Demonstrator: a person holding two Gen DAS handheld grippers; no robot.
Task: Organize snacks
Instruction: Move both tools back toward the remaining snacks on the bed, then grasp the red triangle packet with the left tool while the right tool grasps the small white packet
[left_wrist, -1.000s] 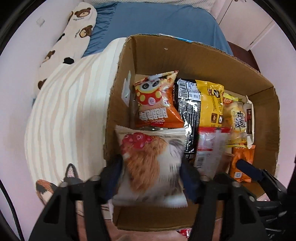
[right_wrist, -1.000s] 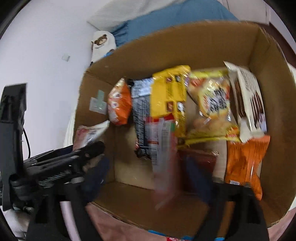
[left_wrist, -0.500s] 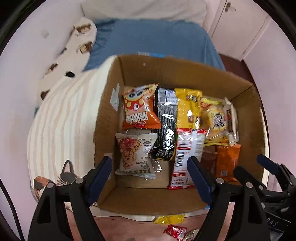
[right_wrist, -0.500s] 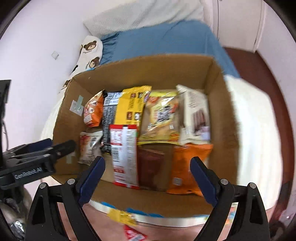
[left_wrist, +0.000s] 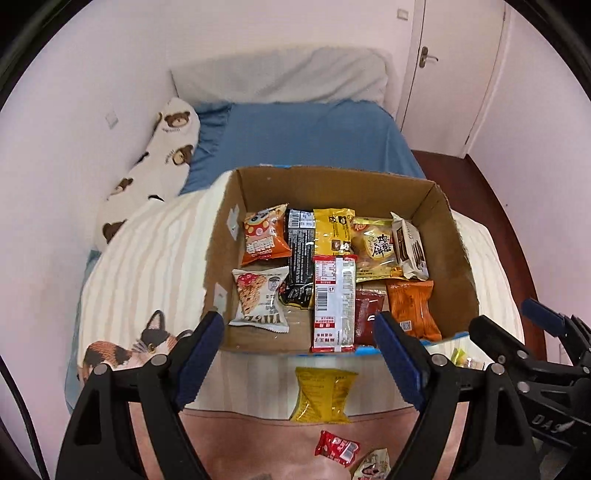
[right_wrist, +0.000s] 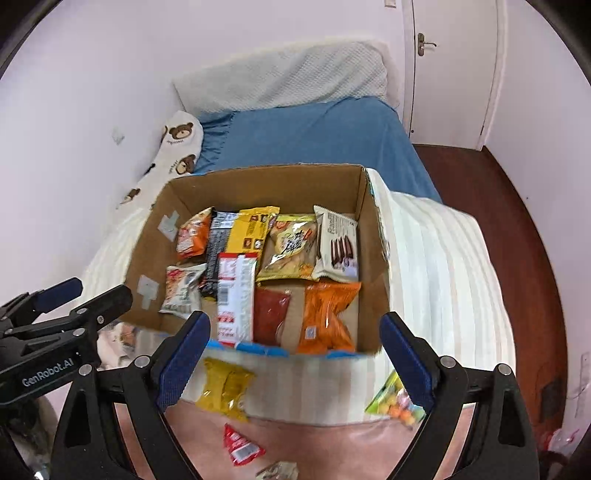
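An open cardboard box (left_wrist: 454, 236) (right_wrist: 147, 251) sits on the bed, holding several snack packets. A white oat snack bag (left_wrist: 260, 299) (right_wrist: 183, 286) lies at its front left, beside a long red-and-white packet (left_wrist: 334, 302) (right_wrist: 236, 295). My left gripper (left_wrist: 296, 320) hangs open and empty above the box's near wall. My right gripper (right_wrist: 293, 321) is also open and empty, just to its right. A yellow packet (left_wrist: 323, 395) (right_wrist: 225, 387), a small red packet (left_wrist: 336, 448) (right_wrist: 242, 445) and a green candy bag (right_wrist: 395, 402) lie loose outside the box, near me.
The box rests on a cream striped blanket (left_wrist: 147, 258) with a cat print. Behind it are a blue sheet (left_wrist: 306, 136), a bear-print pillow (left_wrist: 162, 155) by the left wall and a grey pillow (right_wrist: 288, 77). Wood floor (right_wrist: 498, 192) and a door (right_wrist: 450, 66) lie to the right.
The left gripper let go of the white oat bag, which now lies in the box. Both grippers pulled back and up, so the whole box and loose packets show.
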